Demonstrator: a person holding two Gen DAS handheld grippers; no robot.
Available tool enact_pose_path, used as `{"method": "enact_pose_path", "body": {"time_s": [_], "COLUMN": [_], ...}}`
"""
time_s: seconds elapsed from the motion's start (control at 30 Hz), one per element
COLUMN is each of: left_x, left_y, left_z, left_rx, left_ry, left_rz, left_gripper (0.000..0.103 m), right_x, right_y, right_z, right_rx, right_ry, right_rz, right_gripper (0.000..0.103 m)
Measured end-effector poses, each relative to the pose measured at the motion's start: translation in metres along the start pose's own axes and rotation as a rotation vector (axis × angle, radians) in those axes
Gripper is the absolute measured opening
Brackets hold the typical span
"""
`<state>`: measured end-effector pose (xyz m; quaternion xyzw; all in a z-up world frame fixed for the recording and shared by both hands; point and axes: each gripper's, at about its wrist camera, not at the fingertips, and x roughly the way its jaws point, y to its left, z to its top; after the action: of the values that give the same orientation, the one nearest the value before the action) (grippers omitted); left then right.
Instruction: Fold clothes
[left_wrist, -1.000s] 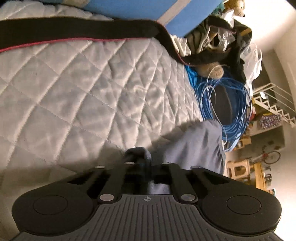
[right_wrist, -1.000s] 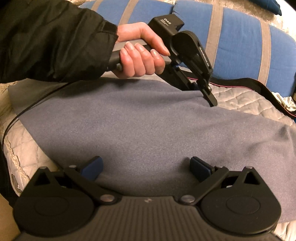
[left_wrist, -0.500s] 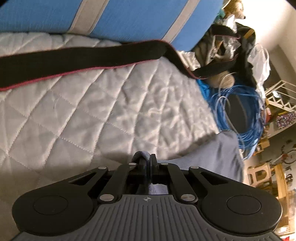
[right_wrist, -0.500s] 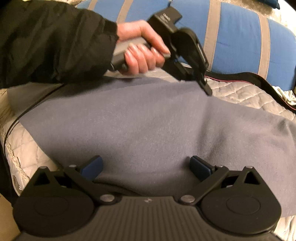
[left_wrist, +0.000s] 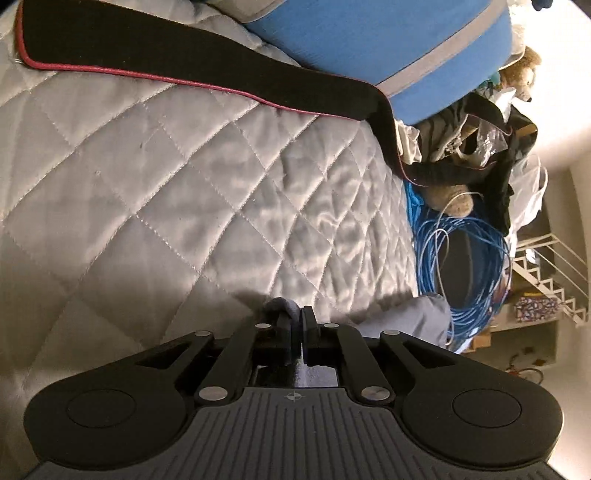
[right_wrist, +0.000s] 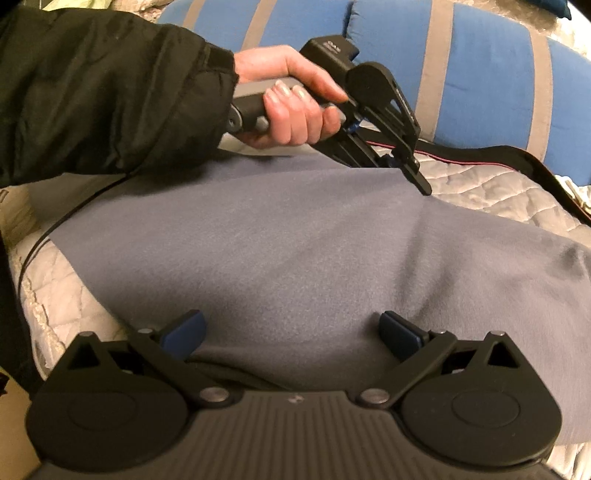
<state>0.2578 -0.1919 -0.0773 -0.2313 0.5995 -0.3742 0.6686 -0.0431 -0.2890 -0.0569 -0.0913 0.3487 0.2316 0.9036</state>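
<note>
A grey-blue fleece garment lies spread flat over the quilted bed. My left gripper is shut on a small bunch of its far edge; more of the garment sags to the right near the bed's side. Seen from the right wrist view, that left gripper is held by a hand in a black sleeve, its tips at the cloth's far edge. My right gripper hovers open just above the near part of the garment, blue pads wide apart, nothing between them.
The white quilted bedcover stretches ahead. A black strap with red piping lies across it below blue-and-grey striped cushions. Off the bed's side are a coil of blue cable, piled clothes and a soft toy.
The left gripper, still holding the garment's edge, has shifted along the far side of the bed and lowered; the cloth's far edge lies flatter. The right gripper has stayed open in place.
</note>
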Motion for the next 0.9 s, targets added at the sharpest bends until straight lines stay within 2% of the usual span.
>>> {"method": "enact_pose_path", "body": {"time_s": [0.07, 0.1, 0.13, 0.17, 0.23, 0.33, 0.4, 0.47, 0.5, 0.63, 0.7, 0.8, 0.9], "left_x": [-0.009, -0.017, -0.027, -0.041, -0.071, -0.108, -0.130, -0.147, -0.154, -0.170, -0.167, -0.155, -0.141], "left_y": [-0.008, -0.012, -0.015, -0.020, -0.028, -0.049, -0.070, -0.084, -0.088, -0.092, -0.095, -0.095, -0.092], "left_z": [0.000, 0.001, 0.002, 0.001, -0.006, -0.029, -0.057, -0.086, -0.098, -0.137, -0.152, -0.165, -0.174], "left_rx": [0.025, 0.031, 0.037, 0.044, 0.059, 0.116, 0.217, 0.272, 0.284, 0.361, 0.439, 0.552, 0.657], "left_ry": [-0.006, -0.029, -0.070, -0.121, -0.224, -0.323, -0.407, -0.492, -0.531, -0.610, -0.631, -0.628, -0.576], "left_rz": [0.033, 0.060, 0.101, 0.143, 0.217, 0.306, 0.455, 0.587, 0.618, 0.588, 0.616, 0.670, 0.736], "left_gripper": [0.013, 0.020, 0.040, 0.052, 0.052, 0.052, 0.052, 0.053, 0.053, 0.054, 0.056, 0.057, 0.057], "right_x": [-0.001, -0.001, -0.002, -0.002, -0.006, -0.016, -0.014, -0.011, -0.009, -0.002, 0.002, 0.007, 0.018], "right_y": [-0.002, -0.003, -0.004, -0.005, -0.009, -0.022, -0.034, -0.047, -0.053, -0.078, -0.090, -0.109, -0.122], "right_z": [0.001, 0.001, 0.002, 0.003, 0.005, 0.010, 0.018, 0.028, 0.033, 0.051, 0.061, 0.075, 0.085], "right_rx": [0.000, 0.000, 0.001, 0.002, 0.017, 0.071, 0.094, 0.113, 0.122, 0.158, 0.176, 0.203, 0.208], "right_ry": [0.006, 0.008, 0.010, 0.011, -0.001, -0.065, -0.099, -0.127, -0.142, -0.199, -0.227, -0.270, -0.280], "right_rz": [0.014, 0.020, 0.025, 0.032, 0.050, 0.083, 0.080, 0.071, 0.066, 0.047, 0.038, 0.023, 0.013], "right_gripper": [0.102, 0.102, 0.102, 0.102, 0.103, 0.103, 0.103, 0.102, 0.102, 0.101, 0.101, 0.101, 0.101]}}
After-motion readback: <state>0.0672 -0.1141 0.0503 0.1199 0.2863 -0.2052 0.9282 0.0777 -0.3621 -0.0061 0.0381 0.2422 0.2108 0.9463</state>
